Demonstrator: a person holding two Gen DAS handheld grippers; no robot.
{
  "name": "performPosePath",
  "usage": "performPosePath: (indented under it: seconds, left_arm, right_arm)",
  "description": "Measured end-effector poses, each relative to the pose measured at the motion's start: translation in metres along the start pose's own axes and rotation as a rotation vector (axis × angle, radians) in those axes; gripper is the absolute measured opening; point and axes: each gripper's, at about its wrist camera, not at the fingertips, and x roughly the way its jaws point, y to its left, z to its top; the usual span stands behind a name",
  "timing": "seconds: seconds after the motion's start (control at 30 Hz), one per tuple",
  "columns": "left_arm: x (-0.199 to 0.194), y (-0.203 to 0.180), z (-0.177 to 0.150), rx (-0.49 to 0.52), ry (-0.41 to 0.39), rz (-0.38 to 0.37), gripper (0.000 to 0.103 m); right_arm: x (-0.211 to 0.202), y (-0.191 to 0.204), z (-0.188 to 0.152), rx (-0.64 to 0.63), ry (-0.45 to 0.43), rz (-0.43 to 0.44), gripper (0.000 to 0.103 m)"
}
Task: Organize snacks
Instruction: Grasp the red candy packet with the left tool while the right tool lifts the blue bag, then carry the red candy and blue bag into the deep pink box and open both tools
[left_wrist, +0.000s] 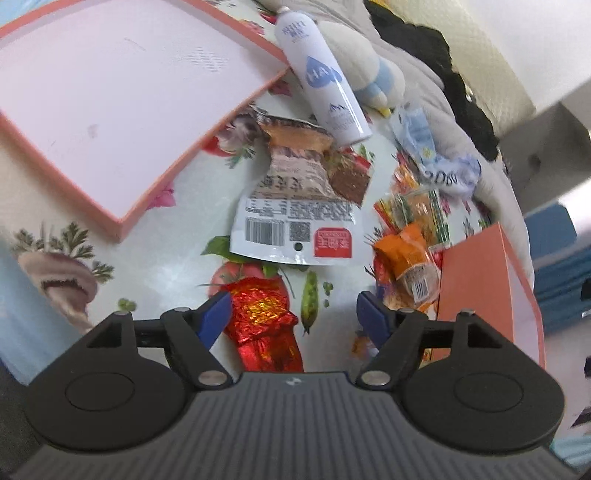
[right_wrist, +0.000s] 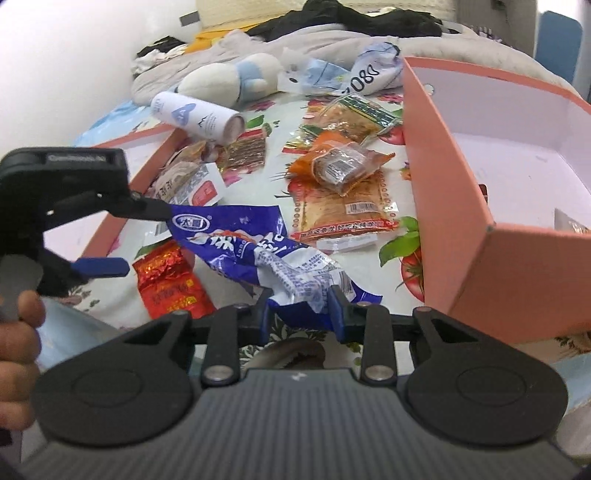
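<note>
Snacks are lying scattered over the flowered counter (right_wrist: 258, 110), and one of them, a blue-and-white snack bag (right_wrist: 258, 254), is being pinched at its crumpled near end by the right tool (right_wrist: 301, 314), whose blue pads are pressing together on the film. The bag's far end is reaching toward the upper finger of the left tool (right_wrist: 146, 238); whether that finger is touching it I cannot tell. The left tool's jaws are standing wide apart with nothing between them. Just below it a red foil packet (left_wrist: 264, 325) is lying flat on the counter.

Judging from the thin grip on loose film, the bag may be slipping free if it is swung quickly, or snagging on the near wall of the orange box (right_wrist: 509, 266) to the right.

The right wrist view is showing the held bag, the box interior and a person's hand (right_wrist: 16, 332) on the left tool; the left wrist view is showing none of the bag, but is giving a clear look at the orange lid (left_wrist: 147, 199), a white spray can (left_wrist: 321, 77) and a barcoded pouch (left_wrist: 295, 214).
</note>
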Motion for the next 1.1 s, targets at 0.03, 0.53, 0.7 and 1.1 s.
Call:
performPosePath:
  seconds: [0.03,0.53,0.7,1.1]
  left_arm:
    - [-0.004,0.002,-0.001,-0.006,-0.02,0.013,0.079]
    - [0.031,-0.03,-0.024,0.142,0.033,0.191,0.067]
    - [0.037,-0.036,-0.031,0.192,0.002,0.233,0.062]
    - [0.039,-0.035,-0.034,0.329,-0.032,0.243,0.035]
  right_arm:
    - [0.0,-0.001,-0.001,0.008,-0.006,-0.015,0.032]
    - [-0.002,-0.018,0.001,0.041,-0.002,0.056,0.032]
    - [-0.002,-0.019,0.001,0.011,-0.008,0.076,0.032]
    - [-0.008,-0.019,-0.006,-0.03,-0.022,0.085,0.031]
